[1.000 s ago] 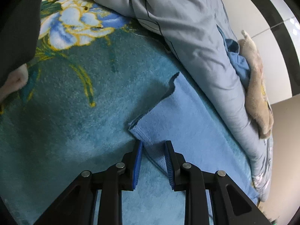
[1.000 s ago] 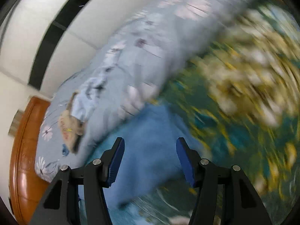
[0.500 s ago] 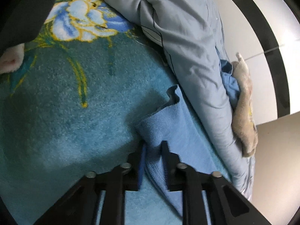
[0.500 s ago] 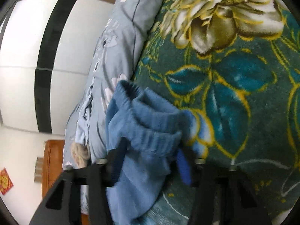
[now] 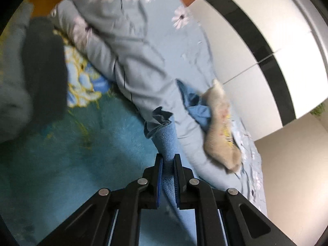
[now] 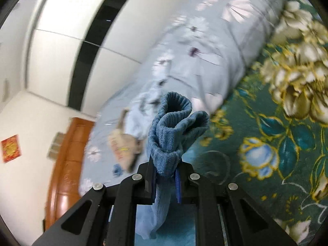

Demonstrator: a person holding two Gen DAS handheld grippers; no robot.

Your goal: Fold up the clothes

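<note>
blue ribbed knit garment (image 6: 174,131) | bunched, pinched by left hand-held gripper (image 5: 168,164) and right hand-held gripper (image 6: 166,170)

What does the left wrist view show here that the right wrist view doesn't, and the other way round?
Only the left wrist view shows a dark blurred shape at its left edge. Only the right wrist view shows a red paper on the wall and the blanket's big cream flowers. Both show a gripper, left gripper and right gripper, shut on the blue garment, the grey floral quilt and the beige cloth.
</note>
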